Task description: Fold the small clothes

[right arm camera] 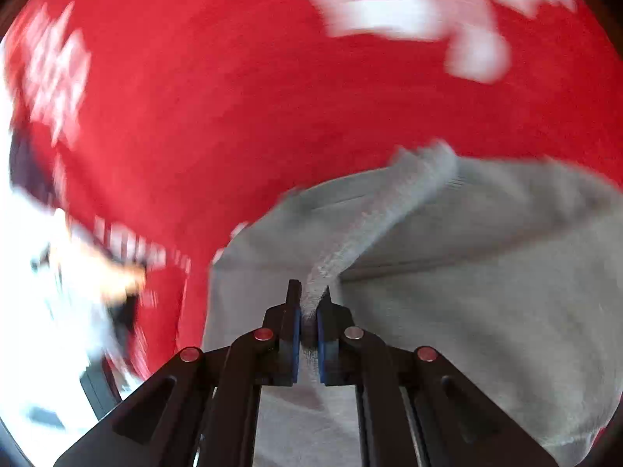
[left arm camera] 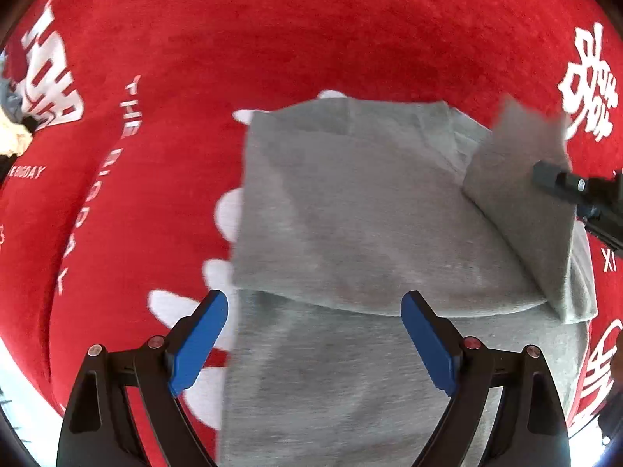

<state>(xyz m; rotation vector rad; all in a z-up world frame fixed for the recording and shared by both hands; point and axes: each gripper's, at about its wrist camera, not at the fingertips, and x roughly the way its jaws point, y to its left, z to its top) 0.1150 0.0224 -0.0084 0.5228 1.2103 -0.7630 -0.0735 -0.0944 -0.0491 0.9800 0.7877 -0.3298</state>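
We see a red rug (left arm camera: 311, 39) with white lettering spreading wide on every side of the garment (left arm camera: 350, 214); its far stretch lies bare, and so does the strip left of the cloth, up to a small heap of grey and cream fabric (left arm camera: 13, 124) at the left rim of the left view; on the right, the garment's edge runs close to large white characters (left arm camera: 588, 85); pale floor (left arm camera: 23, 389) shows past the rug's near-left border.

The garment is grey knit, lying flat in the middle of the rug; 1 fold already sits across it, its lower edge curving just ahead of our left gripper (left arm camera: 315, 342); the left side is a straight, clean line, the near part runs out under the view; at the right a flap (left arm camera: 518, 202) stands lifted off the lower layer, tilted, its top corner blurred.

Our left gripper hovers above the near part of the garment with its 2 blue pads (left arm camera: 198, 342) spread wide, nothing between them; whether it touches the cloth we cannot tell.

Our right gripper (right arm camera: 309, 311) is clamped tight on the flap's edge; in its own view a ridge of grey knit (right arm camera: 370, 225) rises from between the narrow pads and runs away up-right; that view is smeared, so finer detail is lost.
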